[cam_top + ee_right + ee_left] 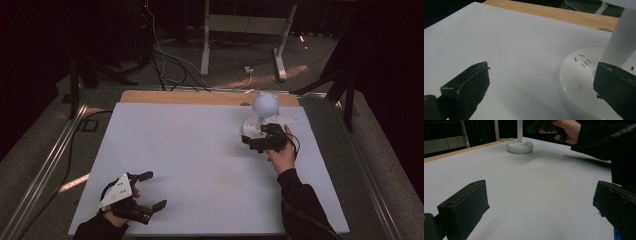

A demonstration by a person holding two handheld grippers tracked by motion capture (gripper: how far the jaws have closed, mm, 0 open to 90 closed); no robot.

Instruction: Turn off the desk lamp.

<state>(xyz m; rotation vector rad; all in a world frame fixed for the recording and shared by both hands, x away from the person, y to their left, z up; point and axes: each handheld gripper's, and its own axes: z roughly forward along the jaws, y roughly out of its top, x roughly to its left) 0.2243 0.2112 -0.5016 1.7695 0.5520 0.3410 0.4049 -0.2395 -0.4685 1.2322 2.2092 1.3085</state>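
Right claw [256, 137] gapes wide at the lamp [261, 117]: rigid, top-heavy, smooth plastic, so grip the slim stem.

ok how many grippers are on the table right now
2. The left gripper is at the near left corner of the white table, jaws open. The right gripper is far right, open beside the white lamp.

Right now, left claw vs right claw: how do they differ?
The left claw sits at the near left of the table over bare surface; the right claw is far right, at the white lamp. Left's jaws frame nothing; one jaw of the right overlaps the lamp's base. Both are open, holding nothing.
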